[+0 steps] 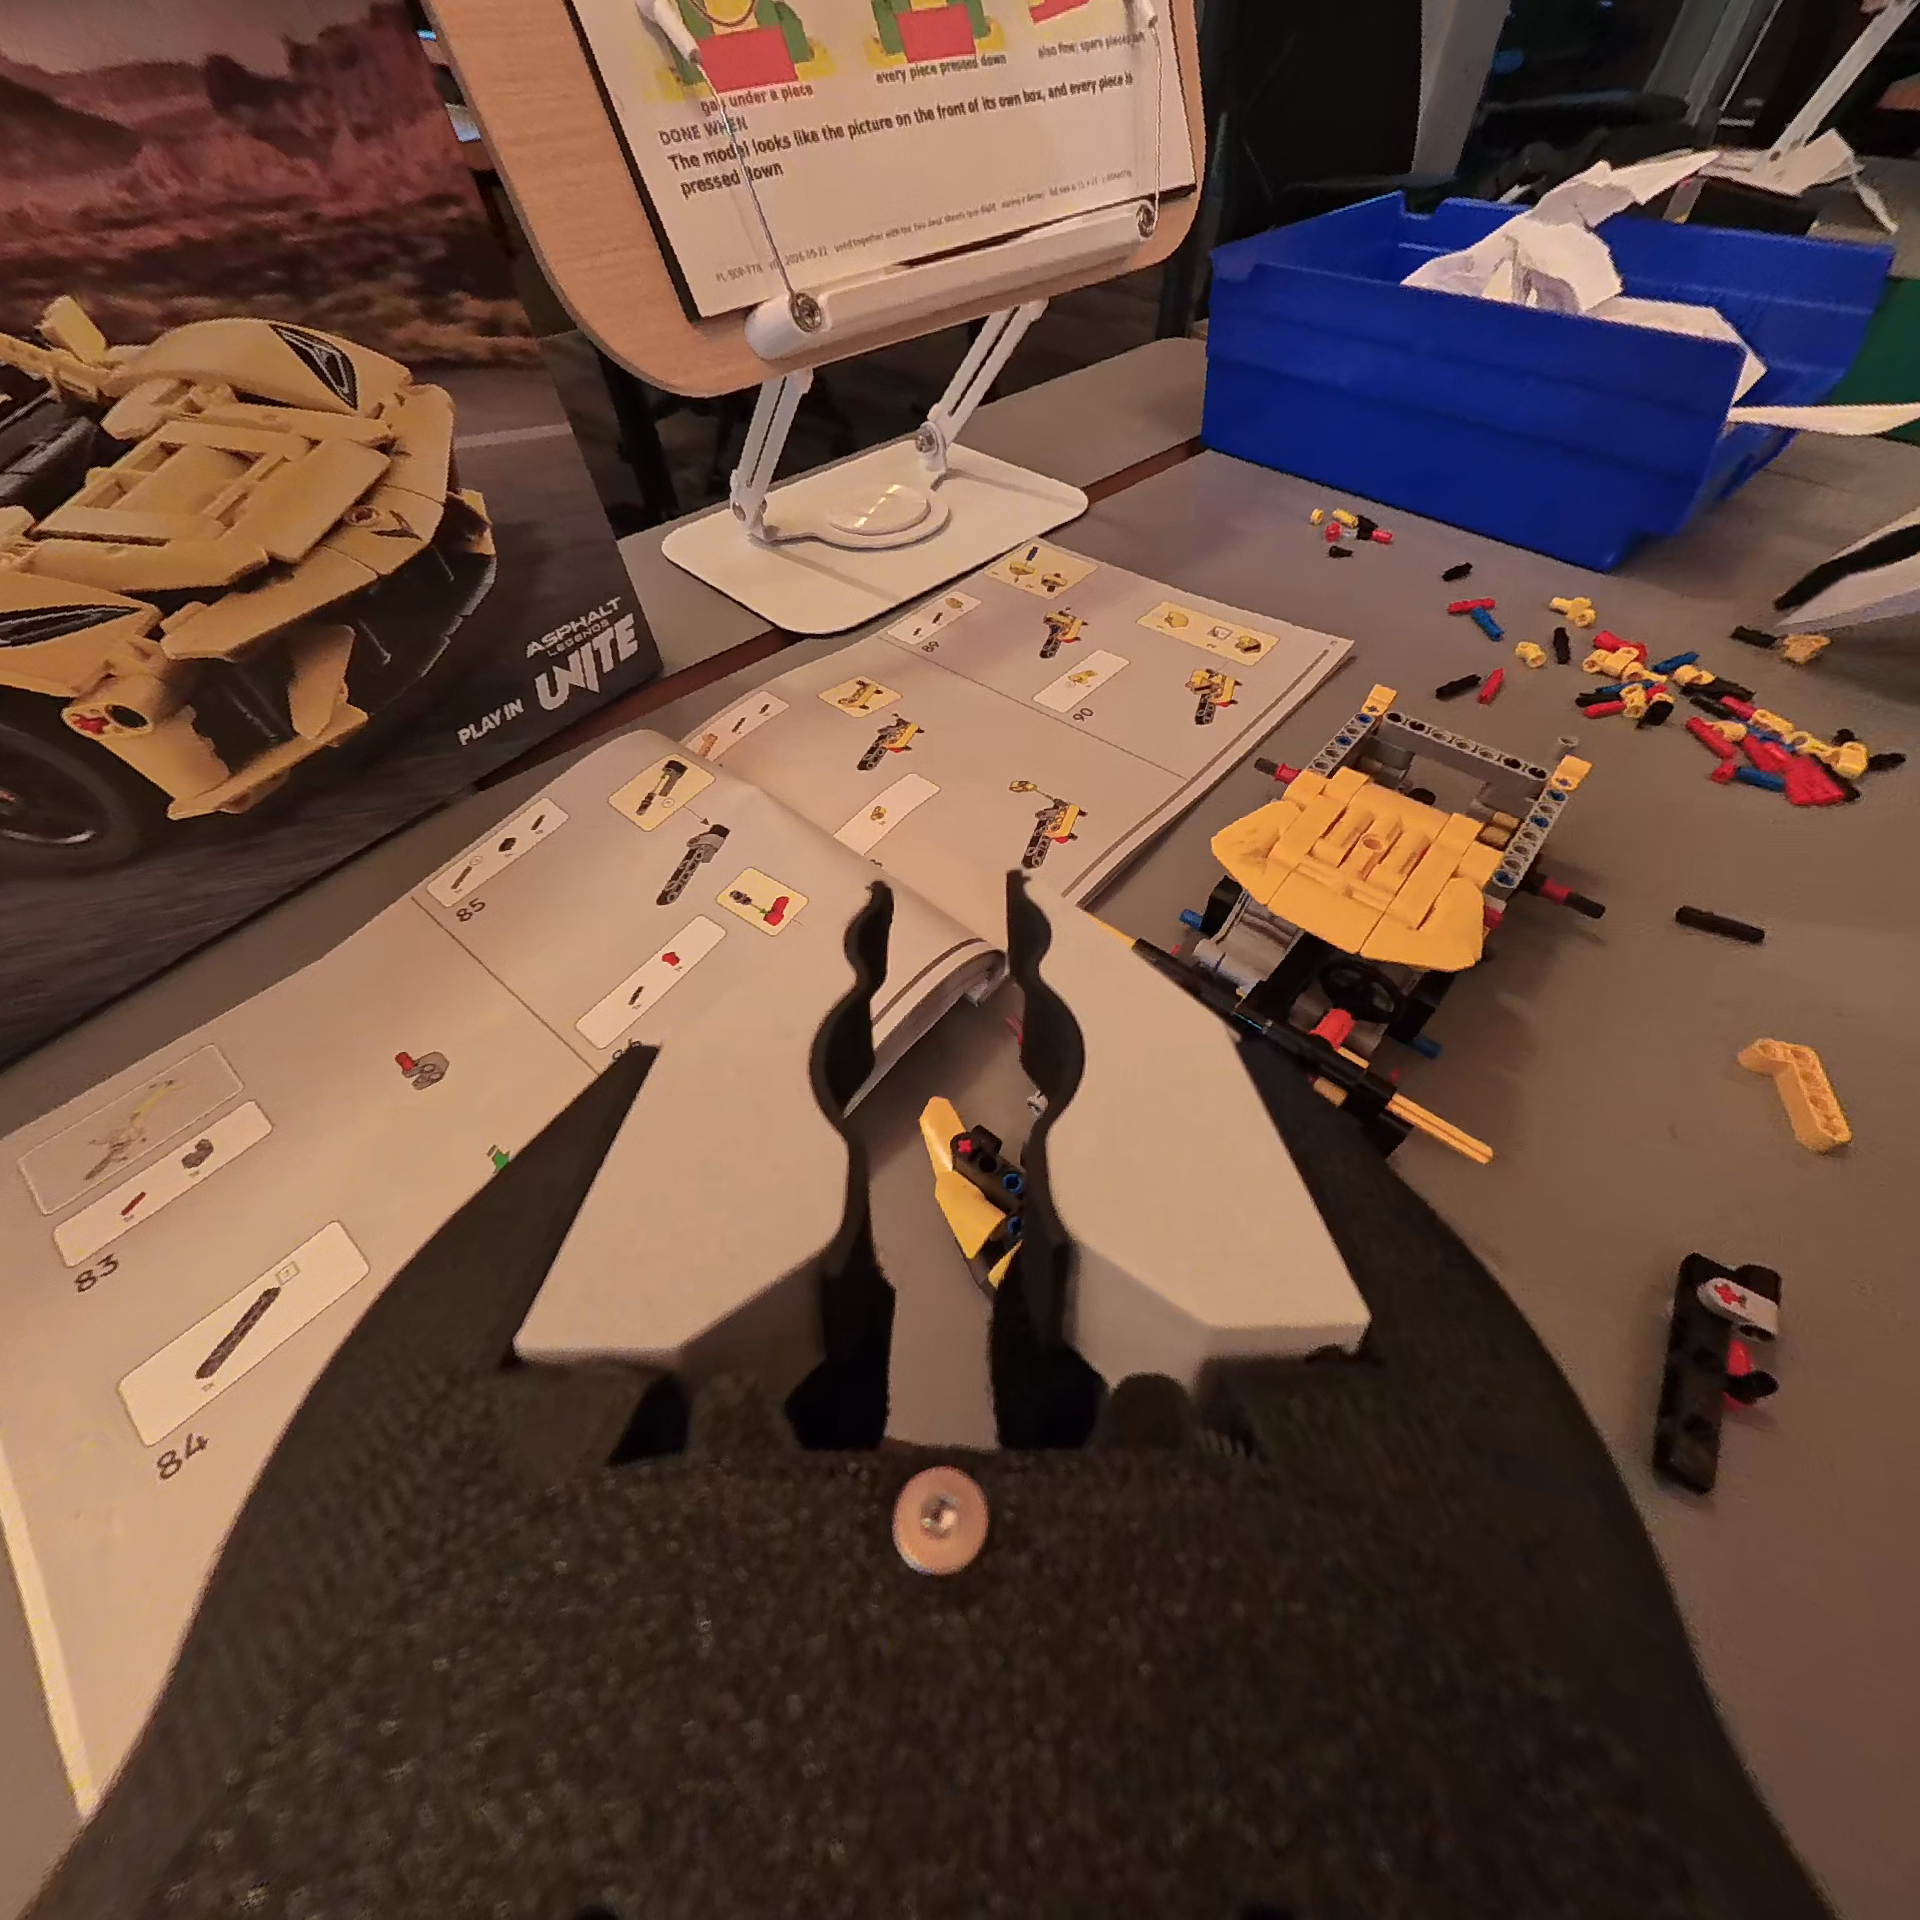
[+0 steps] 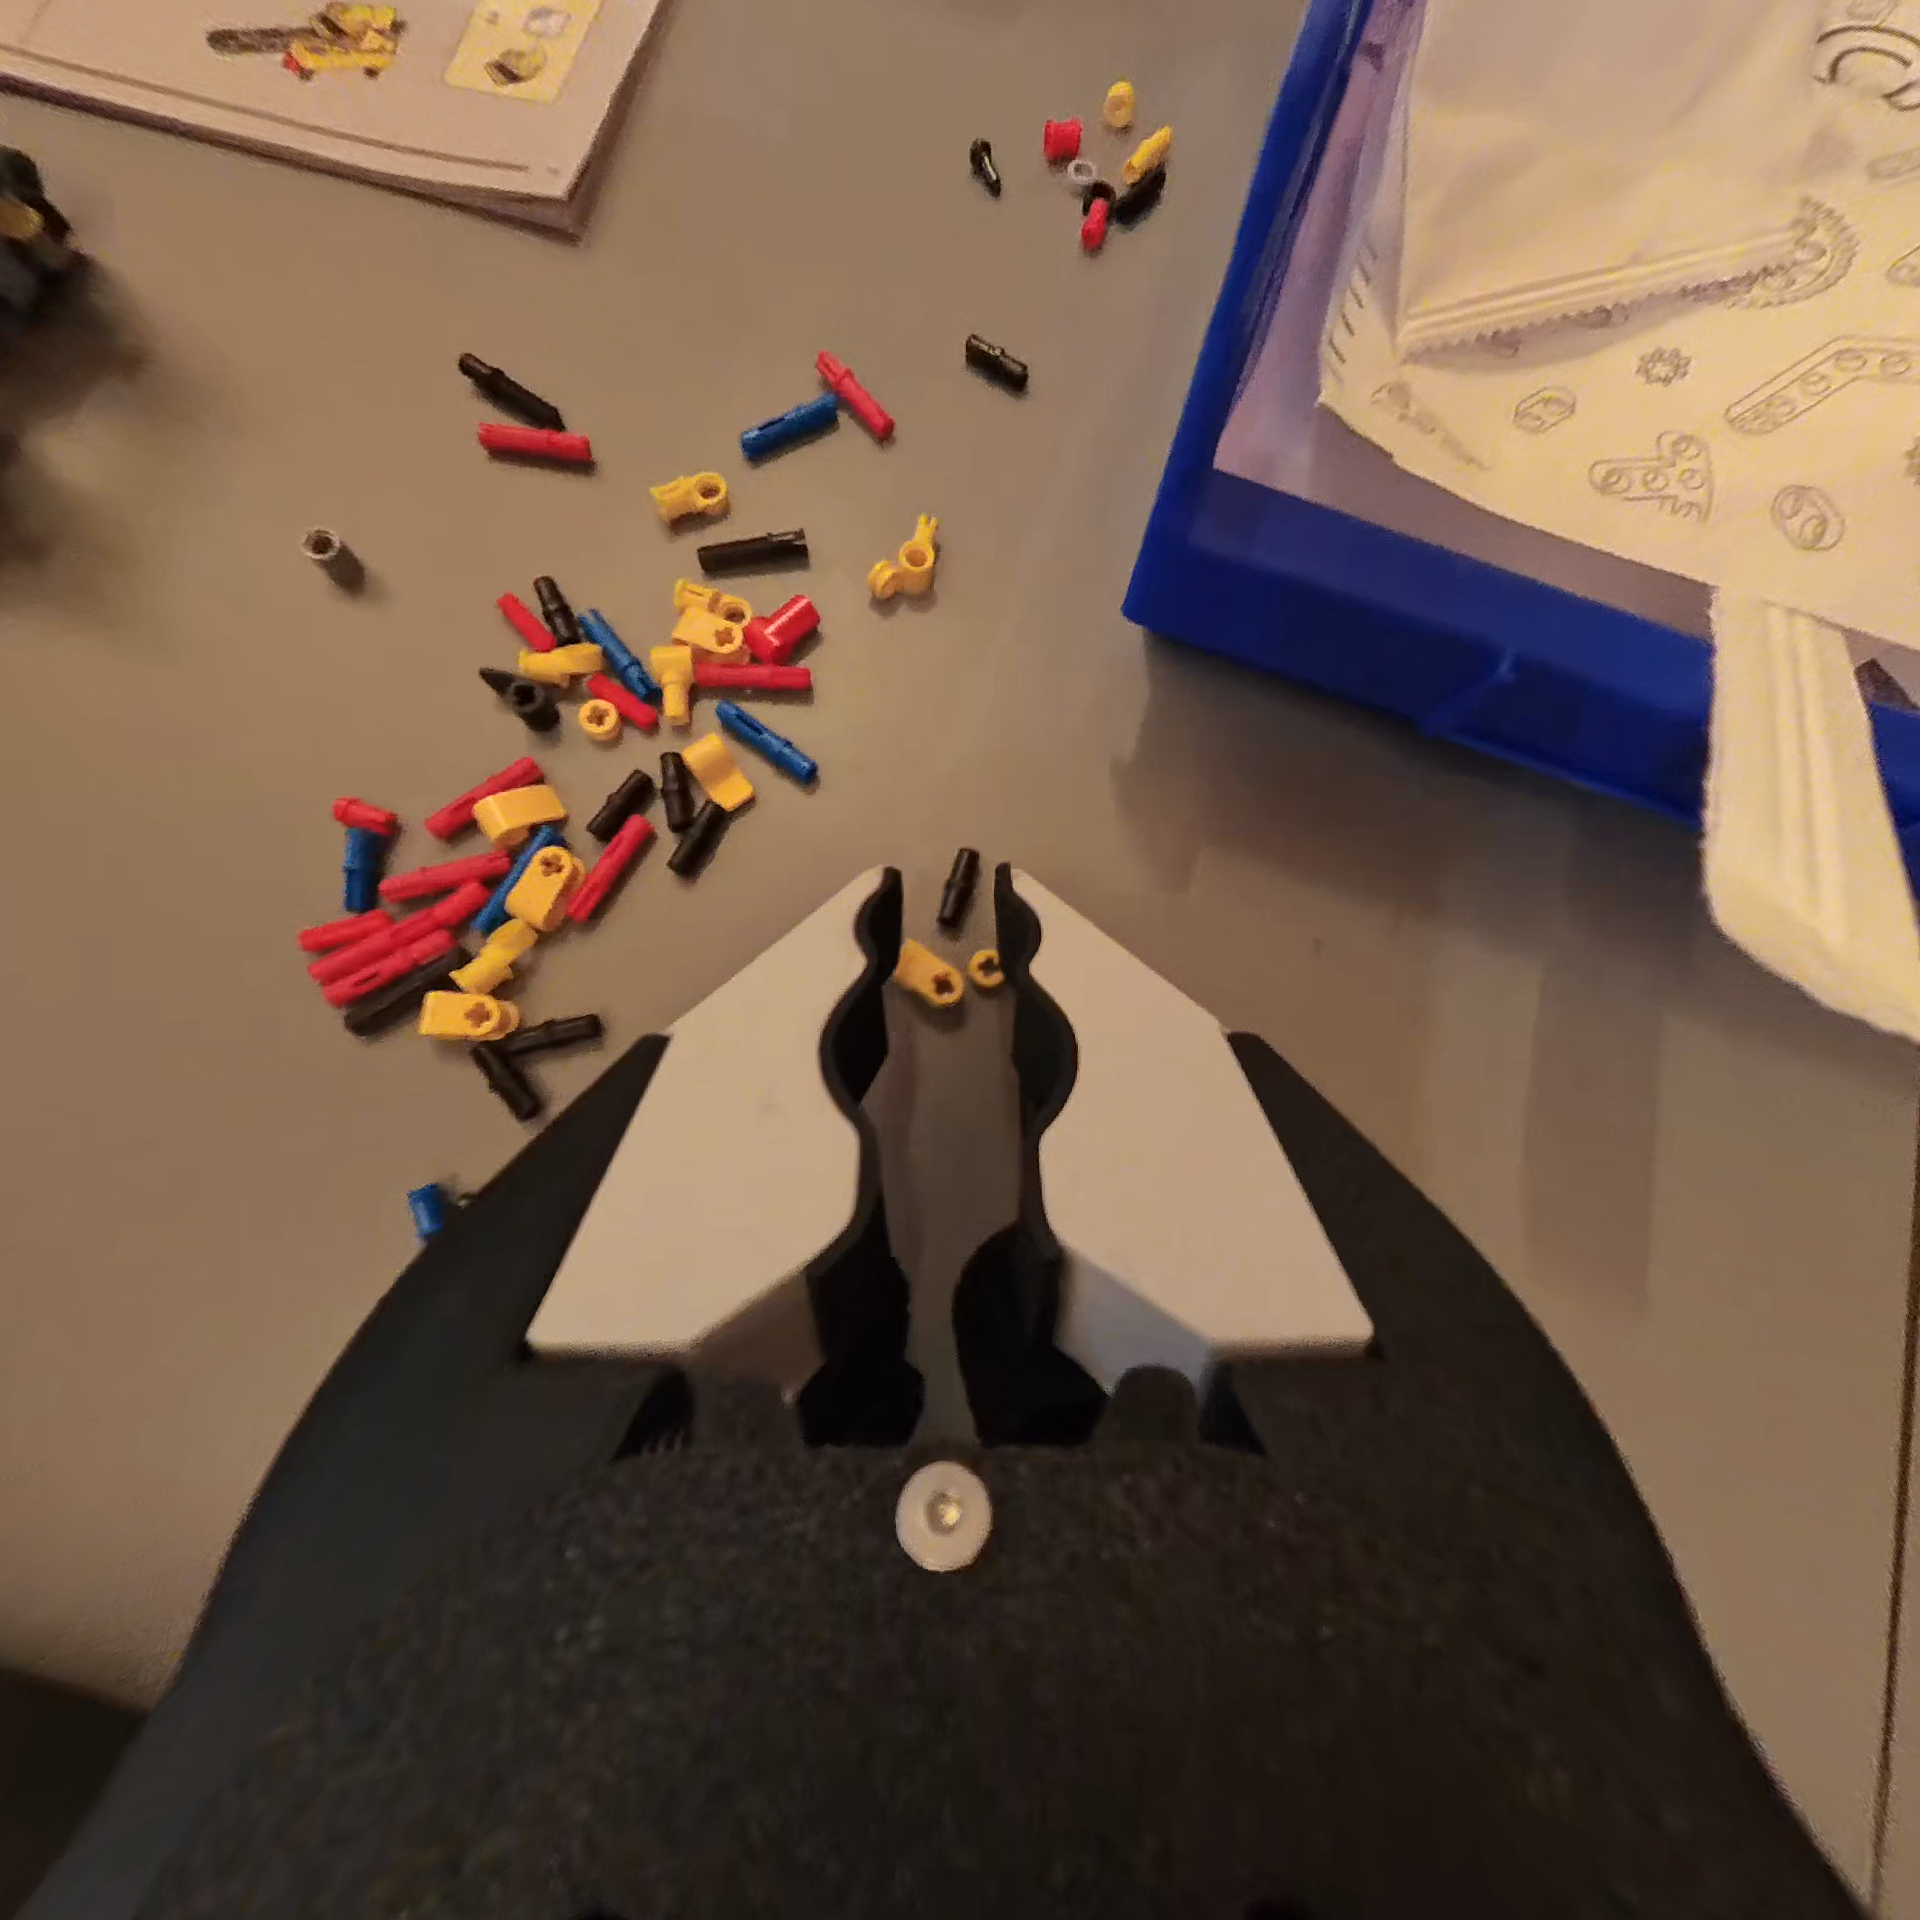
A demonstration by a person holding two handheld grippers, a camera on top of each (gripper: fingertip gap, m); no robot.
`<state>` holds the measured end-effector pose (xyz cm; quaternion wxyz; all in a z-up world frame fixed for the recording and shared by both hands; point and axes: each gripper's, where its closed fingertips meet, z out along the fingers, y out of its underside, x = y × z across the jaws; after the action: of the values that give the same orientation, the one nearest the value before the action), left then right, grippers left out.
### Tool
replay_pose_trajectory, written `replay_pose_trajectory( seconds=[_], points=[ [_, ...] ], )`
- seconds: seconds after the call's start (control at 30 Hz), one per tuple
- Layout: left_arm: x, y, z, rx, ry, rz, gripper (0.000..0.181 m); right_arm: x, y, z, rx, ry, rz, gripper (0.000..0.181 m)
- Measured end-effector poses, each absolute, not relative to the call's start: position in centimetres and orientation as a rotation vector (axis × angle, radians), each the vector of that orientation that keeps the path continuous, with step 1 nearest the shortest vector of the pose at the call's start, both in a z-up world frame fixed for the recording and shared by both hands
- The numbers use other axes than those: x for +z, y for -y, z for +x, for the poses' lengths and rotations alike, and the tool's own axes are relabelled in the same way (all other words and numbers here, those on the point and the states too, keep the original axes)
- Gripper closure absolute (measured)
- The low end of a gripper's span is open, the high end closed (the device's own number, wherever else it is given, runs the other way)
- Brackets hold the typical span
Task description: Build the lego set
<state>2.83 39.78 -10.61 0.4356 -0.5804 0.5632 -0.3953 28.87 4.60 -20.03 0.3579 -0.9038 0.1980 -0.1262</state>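
In the left wrist view my left gripper [image 1: 948,891] is open over the edge of the open instruction booklet [image 1: 727,831]. A small yellow and black sub-assembly [image 1: 971,1179] lies on the table under the gap, next to the right finger; I cannot see the jaws gripping it. The partly built yellow and black car [image 1: 1382,873] stands to the right. In the right wrist view my right gripper [image 2: 945,878] is open just above the table. A black pin [image 2: 956,885] and two yellow connectors [image 2: 930,974] lie between its fingers. A pile of small pins and connectors [image 2: 582,790] lies to its left.
The set's box [image 1: 260,571] and a document stand [image 1: 883,208] are at the back left. A blue bin [image 1: 1455,416] with paper bags [image 2: 1662,312] is at the back right. A yellow angled beam [image 1: 1797,1107] and a black beam with attached parts [image 1: 1704,1361] lie right of the left gripper. Across from one pair of fingers to the other is roughly 45 centimetres.
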Motion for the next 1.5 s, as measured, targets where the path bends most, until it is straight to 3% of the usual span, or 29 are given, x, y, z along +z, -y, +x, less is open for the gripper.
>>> replay_pose_trajectory(
  seconds=[0.3,0.53,0.67,1.0,1.2,1.33,1.5],
  points=[
    [-10.8,-40.0,2.8,-0.944,-1.410,-1.434,0.159,-20.2,-5.6,28.2,-0.289,-0.477,-2.385,0.177],
    [-10.8,-40.2,2.8,-0.931,-1.404,-1.433,0.159,-15.6,-13.6,13.6,0.145,0.043,-2.254,0.176],
    [-10.6,-40.1,2.7,-0.931,-1.405,-1.426,0.160,-18.5,-15.4,7.3,0.249,0.265,-2.353,0.176],
    [-10.4,-39.6,2.8,-0.946,-1.411,-1.413,0.159,-21.3,-15.8,6.7,0.227,0.297,-2.424,0.176],
    [-10.4,-39.4,2.9,-0.938,-1.421,-1.402,0.159,-20.0,-15.8,7.6,0.170,0.291,-2.372,0.153],
    [-10.6,-39.2,3.0,-0.922,-1.432,-1.395,0.159,-18.2,-16.2,6.4,0.171,0.370,-2.292,0.152],
    [-10.7,-38.9,3.1,-0.915,-1.444,-1.384,0.159,-20.1,-16.0,4.6,0.088,0.606,-2.326,0.150]
  ],
)
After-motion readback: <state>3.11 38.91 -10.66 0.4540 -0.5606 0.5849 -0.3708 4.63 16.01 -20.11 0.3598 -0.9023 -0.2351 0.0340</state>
